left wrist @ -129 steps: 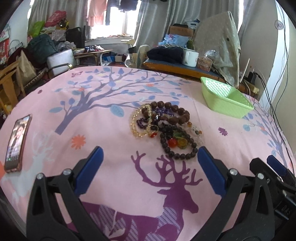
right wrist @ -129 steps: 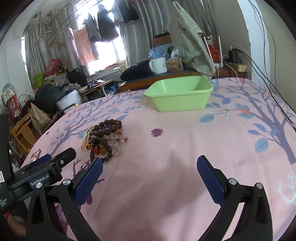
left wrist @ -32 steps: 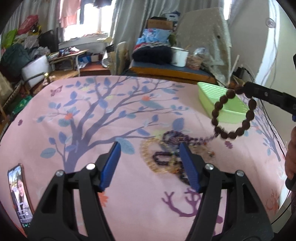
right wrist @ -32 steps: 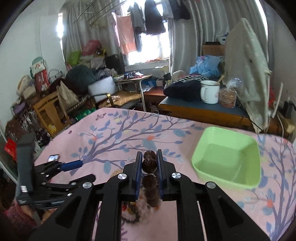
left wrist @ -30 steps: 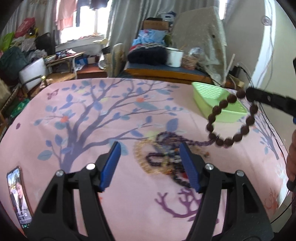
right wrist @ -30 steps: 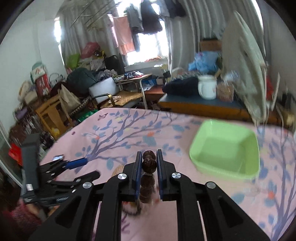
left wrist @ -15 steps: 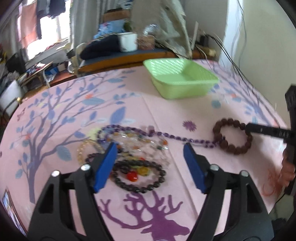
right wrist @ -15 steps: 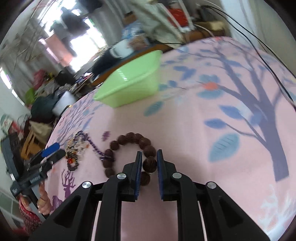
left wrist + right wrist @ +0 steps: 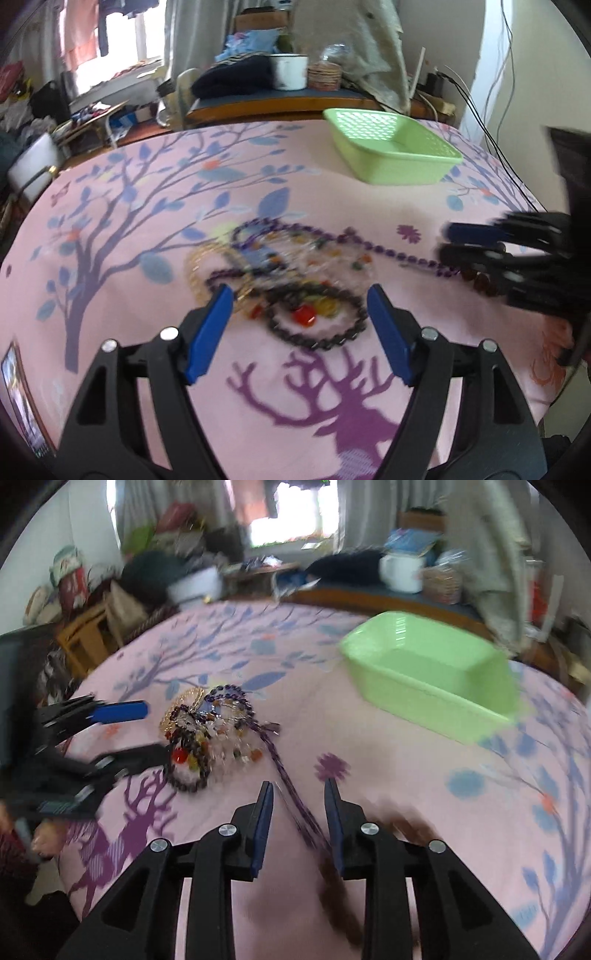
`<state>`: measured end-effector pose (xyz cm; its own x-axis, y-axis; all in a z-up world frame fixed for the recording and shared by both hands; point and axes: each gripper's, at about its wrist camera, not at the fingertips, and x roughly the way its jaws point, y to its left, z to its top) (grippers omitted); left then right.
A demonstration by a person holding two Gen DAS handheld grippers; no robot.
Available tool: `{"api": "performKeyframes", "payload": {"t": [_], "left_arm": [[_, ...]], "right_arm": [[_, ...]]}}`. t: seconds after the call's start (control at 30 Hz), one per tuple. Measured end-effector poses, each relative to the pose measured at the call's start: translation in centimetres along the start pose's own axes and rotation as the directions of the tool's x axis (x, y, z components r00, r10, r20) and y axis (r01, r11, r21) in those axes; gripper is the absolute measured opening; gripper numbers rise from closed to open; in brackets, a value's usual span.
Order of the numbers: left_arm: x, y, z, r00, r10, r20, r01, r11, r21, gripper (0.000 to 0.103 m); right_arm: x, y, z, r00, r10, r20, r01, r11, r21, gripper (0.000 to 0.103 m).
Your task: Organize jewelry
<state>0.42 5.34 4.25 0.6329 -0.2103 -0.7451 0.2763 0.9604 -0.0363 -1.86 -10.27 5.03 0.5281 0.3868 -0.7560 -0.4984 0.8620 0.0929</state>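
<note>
A tangled pile of bead bracelets and necklaces (image 9: pixel 291 273) (image 9: pixel 207 734) lies on the pink tablecloth. My left gripper (image 9: pixel 299 317) is open just in front of the pile, around the dark bead bracelet (image 9: pixel 314 317). My right gripper (image 9: pixel 298 794) is open low over the cloth; a purple bead strand (image 9: pixel 288 786) runs between its fingers. The brown wooden bead bracelet (image 9: pixel 340 893) lies blurred on the cloth under its right finger, and shows in the left wrist view (image 9: pixel 476 280) behind the right gripper (image 9: pixel 480 243). A green basket (image 9: pixel 391 147) (image 9: pixel 432 675) stands behind, empty.
A phone (image 9: pixel 22 402) lies at the table's left front edge. Behind the table stand a low bench with a white mug (image 9: pixel 288 70) (image 9: pixel 402 572), folded dark cloth, chairs and clutter. Cables hang along the right wall (image 9: pixel 495 92).
My right gripper has opened and let go of the brown bracelet, which now lies on the cloth. It turned back toward the pile. My left gripper moved closer to the pile.
</note>
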Motion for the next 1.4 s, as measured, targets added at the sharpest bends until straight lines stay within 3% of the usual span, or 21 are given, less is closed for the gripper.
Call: {"api": "performKeyframes", "payload": {"t": [0.1, 0.17, 0.3, 0.37, 0.4, 0.5, 0.67, 0.87, 0.97, 1.0, 1.03, 1.1, 1.23, 1.4], "left_arm": [[-0.7, 0.9, -0.8, 1.000, 0.011, 0.000, -0.011, 1.000, -0.009, 0.072], [-1.2, 1.5, -1.2, 1.000, 0.014, 0.005, -0.014, 1.000, -0.016, 0.072], [-1.5, 1.8, -1.0, 1.000, 0.016, 0.023, -0.016, 1.000, -0.006, 0.072], [-1.7, 1.7, -0.4, 0.999, 0.020, 0.043, -0.020, 1.000, 0.003, 0.073], [-1.8, 1.5, 0.0, 0.999, 0.017, 0.051, -0.018, 1.000, 0.004, 0.078], [-2.8, 0.9, 1.9, 0.993, -0.001, 0.116, -0.002, 1.000, 0.019, 0.084], [-4.9, -1.2, 5.5, 0.973, -0.068, 0.220, 0.053, 0.996, 0.076, 0.088], [-6.8, -4.3, 9.5, 0.936, -0.178, 0.302, 0.140, 0.980, 0.143, 0.089], [-6.6, -5.3, 11.3, 0.928, -0.205, 0.311, 0.162, 0.974, 0.159, 0.088], [-6.4, -5.5, 11.9, 0.924, -0.226, 0.309, 0.182, 0.969, 0.165, 0.072], [-6.2, -5.9, 12.4, 0.922, -0.240, 0.304, 0.193, 0.965, 0.178, 0.038], [-5.1, -6.7, 14.2, 0.934, -0.242, 0.262, 0.191, 0.960, 0.207, 0.009], [-3.9, -6.9, 17.8, 0.935, -0.229, 0.271, 0.182, 0.965, 0.189, 0.008], [-0.4, -7.6, 21.8, 0.941, -0.261, 0.215, 0.227, 0.959, 0.171, 0.008]], "right_arm": [[4.0, 0.6, 2.0, 0.994, -0.041, -0.103, 0.031, 0.995, -0.091, 0.000], [4.5, 1.0, 2.0, 0.992, -0.064, -0.105, 0.048, 0.988, -0.147, 0.000], [4.6, 0.8, 3.4, 0.987, -0.081, -0.139, 0.061, 0.987, -0.146, 0.000], [2.7, 0.8, 4.8, 0.995, -0.036, -0.091, 0.027, 0.995, -0.095, 0.000], [0.8, 0.9, 5.8, 0.999, -0.014, -0.039, 0.011, 0.997, -0.073, 0.000], [-4.2, 1.5, 8.0, 0.996, 0.028, 0.084, -0.024, 0.998, -0.050, 0.000], [-11.4, 3.7, 11.5, 0.966, 0.060, 0.251, -0.043, 0.996, -0.072, 0.000], [-16.8, 4.0, 13.7, 0.933, 0.063, 0.353, -0.032, 0.995, -0.092, 0.000], [-18.4, 3.3, 14.5, 0.920, 0.056, 0.387, -0.024, 0.996, -0.085, 0.000], [-18.8, 2.9, 14.8, 0.916, 0.051, 0.397, -0.021, 0.997, -0.080, 0.000], [-19.3, 2.4, 15.2, 0.911, 0.046, 0.411, -0.018, 0.997, -0.070, 0.000], [-19.8, 1.7, 15.8, 0.903, 0.034, 0.427, -0.011, 0.998, -0.056, 0.000], [-20.2, -0.7, 17.1, 0.888, -0.010, 0.459, 0.019, 1.000, -0.016, 0.000], [-19.3, -4.3, 17.9, 0.885, -0.053, 0.463, 0.037, 0.998, 0.043, 0.000]]}}
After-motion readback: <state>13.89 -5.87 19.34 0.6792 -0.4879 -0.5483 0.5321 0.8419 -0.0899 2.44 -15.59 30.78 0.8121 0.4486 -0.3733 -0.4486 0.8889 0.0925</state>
